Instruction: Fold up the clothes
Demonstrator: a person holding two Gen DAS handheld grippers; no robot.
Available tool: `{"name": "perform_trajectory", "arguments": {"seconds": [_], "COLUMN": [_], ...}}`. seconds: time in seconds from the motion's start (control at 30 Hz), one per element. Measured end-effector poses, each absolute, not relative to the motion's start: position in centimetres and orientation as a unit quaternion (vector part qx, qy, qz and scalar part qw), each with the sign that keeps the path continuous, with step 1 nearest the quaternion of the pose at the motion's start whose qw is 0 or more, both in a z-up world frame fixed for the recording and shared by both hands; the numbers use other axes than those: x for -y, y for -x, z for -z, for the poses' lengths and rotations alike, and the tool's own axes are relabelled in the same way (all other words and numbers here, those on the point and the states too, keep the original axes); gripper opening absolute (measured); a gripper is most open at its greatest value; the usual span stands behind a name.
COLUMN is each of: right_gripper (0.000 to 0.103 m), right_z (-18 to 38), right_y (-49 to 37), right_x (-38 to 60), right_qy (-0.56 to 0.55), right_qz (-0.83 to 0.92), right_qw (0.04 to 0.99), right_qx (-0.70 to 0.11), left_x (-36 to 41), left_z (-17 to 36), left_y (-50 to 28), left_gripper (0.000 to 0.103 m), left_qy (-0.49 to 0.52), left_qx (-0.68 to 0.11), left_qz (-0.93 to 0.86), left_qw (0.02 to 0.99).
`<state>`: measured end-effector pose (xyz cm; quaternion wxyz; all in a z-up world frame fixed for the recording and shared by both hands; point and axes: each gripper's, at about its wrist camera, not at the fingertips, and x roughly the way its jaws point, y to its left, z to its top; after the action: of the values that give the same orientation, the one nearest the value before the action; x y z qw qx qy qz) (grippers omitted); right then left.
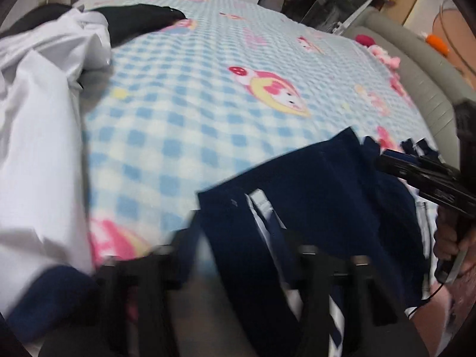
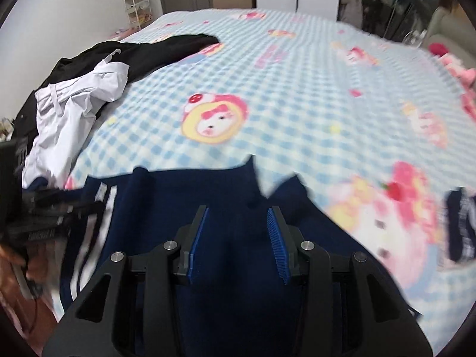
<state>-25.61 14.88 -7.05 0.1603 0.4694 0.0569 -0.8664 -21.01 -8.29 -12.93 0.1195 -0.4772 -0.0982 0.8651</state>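
A navy garment with white side stripes (image 2: 184,196) lies at the near edge of the bed and also shows in the left wrist view (image 1: 312,184). My right gripper (image 2: 238,217) is open above it, blue pads apart, nothing between them. It shows in the left wrist view (image 1: 383,160) at the right, over the garment's edge. My left gripper (image 1: 238,255) is blurred, with navy cloth lying across its fingers; its jaw state is unclear. In the right wrist view it (image 2: 89,205) sits at the garment's striped left edge.
The bed has a blue checked cartoon blanket (image 2: 297,95). A white shirt (image 2: 77,104) and a black garment (image 2: 160,47) are piled at the left. A small navy striped piece (image 2: 461,223) lies at the right. Grey padded bed edge (image 1: 416,71) at right.
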Motion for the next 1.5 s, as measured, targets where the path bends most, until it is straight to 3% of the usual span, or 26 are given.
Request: {"name": "perform_trajectory", "arguments": {"seconds": [0.1, 0.27, 0.3, 0.47, 0.53, 0.6, 0.73, 0.9, 1.1, 1.2, 1.3, 1.5], "right_gripper": [0.038, 0.007, 0.006, 0.007, 0.014, 0.021, 0.023, 0.023, 0.023, 0.026, 0.026, 0.029], "right_z": [10.0, 11.8, 11.8, 13.1, 11.6, 10.2, 8.7, 7.9, 9.7, 11.3, 13.3, 11.2], "right_y": [28.1, 29.3, 29.3, 29.9, 29.0, 28.0, 26.4, 21.6, 15.7, 14.6, 14.2, 13.3], "right_x": [-13.2, -13.2, -13.4, -15.3, -15.1, -14.6, -12.7, -13.2, -14.1, -13.6, -13.7, -15.1], "right_qy": [-0.494, -0.488, -0.480, -0.483, -0.455, -0.430, -0.436, -0.471, -0.499, -0.505, -0.500, -0.473], "right_qz": [0.852, 0.859, 0.865, 0.870, 0.885, 0.896, 0.889, 0.869, 0.853, 0.850, 0.853, 0.869], "right_qw": [0.156, 0.128, 0.114, 0.087, 0.090, 0.106, 0.131, 0.152, 0.154, 0.152, 0.144, 0.142], "right_qx": [-0.071, -0.089, -0.092, -0.042, -0.038, -0.035, -0.046, 0.005, 0.018, 0.003, -0.021, 0.023], "left_x": [9.0, 10.5, 10.6, 11.6, 12.0, 11.3, 8.4, 2.3, -1.7, -1.6, -1.1, 1.0], "left_z": [12.7, 11.3, 11.7, 12.9, 11.4, 10.2, 10.5, 11.3, 12.2, 13.1, 14.0, 11.3], "left_y": [21.0, 19.8, 19.8, 19.9, 19.3, 18.9, 19.3, 17.4, 14.8, 14.8, 14.3, 11.7], "left_gripper": [0.010, 0.009, 0.009, 0.015, 0.023, 0.039, 0.039, 0.040, 0.044, 0.053, 0.054, 0.056], "left_qy": [0.474, 0.453, 0.461, 0.478, 0.444, 0.416, 0.427, 0.457, 0.485, 0.497, 0.501, 0.457], "left_qx": [0.103, 0.117, 0.117, 0.135, 0.150, 0.140, 0.116, 0.052, -0.004, -0.025, -0.051, 0.011], "left_qz": [-0.868, -0.880, -0.876, -0.866, -0.882, -0.896, -0.890, -0.874, -0.856, -0.849, -0.845, -0.868], "left_qw": [0.106, 0.087, 0.082, 0.053, 0.054, 0.073, 0.115, 0.157, 0.179, 0.178, 0.181, 0.193]}}
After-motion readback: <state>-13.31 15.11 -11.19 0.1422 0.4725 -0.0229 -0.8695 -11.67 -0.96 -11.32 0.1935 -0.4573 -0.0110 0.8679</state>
